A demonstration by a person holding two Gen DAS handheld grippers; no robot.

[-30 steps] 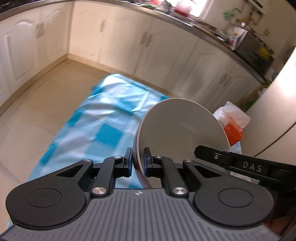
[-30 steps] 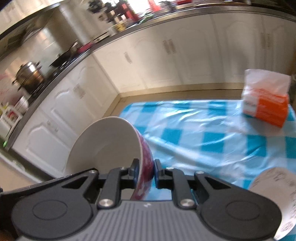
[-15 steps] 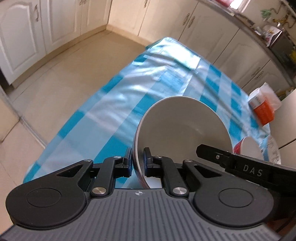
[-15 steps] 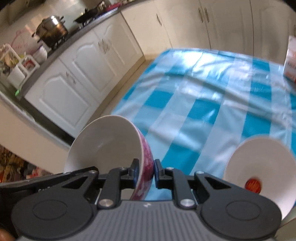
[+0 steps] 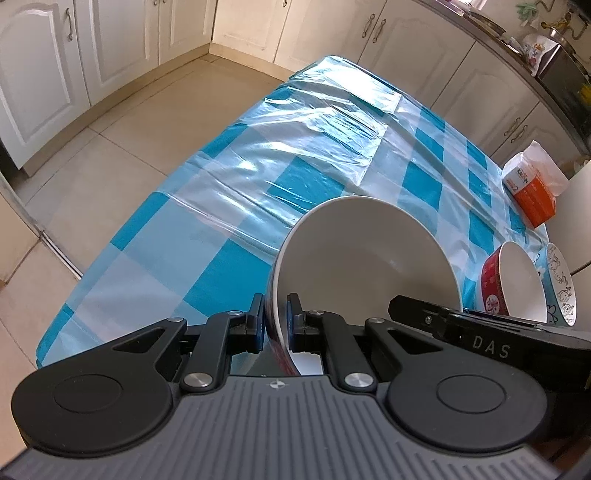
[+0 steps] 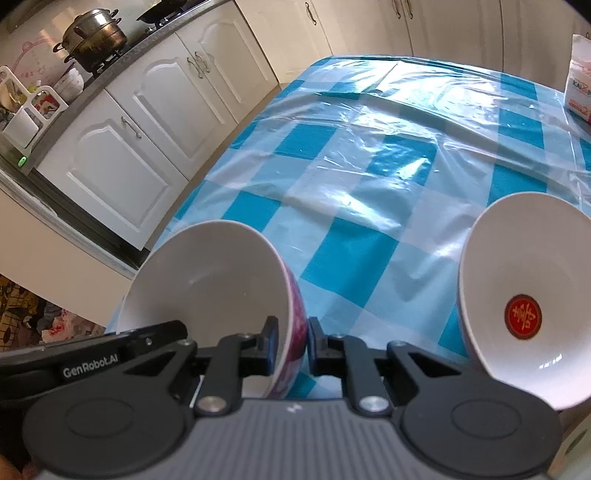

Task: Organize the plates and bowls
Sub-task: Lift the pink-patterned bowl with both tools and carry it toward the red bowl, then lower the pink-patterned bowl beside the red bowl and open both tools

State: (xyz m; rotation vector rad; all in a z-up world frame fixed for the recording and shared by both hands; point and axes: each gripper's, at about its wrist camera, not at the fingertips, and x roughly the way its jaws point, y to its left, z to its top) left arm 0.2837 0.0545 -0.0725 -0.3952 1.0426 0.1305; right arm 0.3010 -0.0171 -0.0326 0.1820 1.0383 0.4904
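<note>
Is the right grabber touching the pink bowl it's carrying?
Touching. In the right wrist view, the right gripper has one pad inside and one outside the rim of the pink bowl, both pressed against the wall with no gap showing.

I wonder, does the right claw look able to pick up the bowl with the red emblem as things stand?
Probably not yet: the right claw is shut on the pink-sided bowl at its rim. The emblem bowl sits close by with only tablecloth between, so the way itself looks free.

Glossy plastic sheeting (image 5: 332, 122) wrinkles over the checked table. Bowls (image 5: 365, 254) show smooth glazed ceramic; a metal pot (image 6: 94, 35) gleams upper left.
</note>
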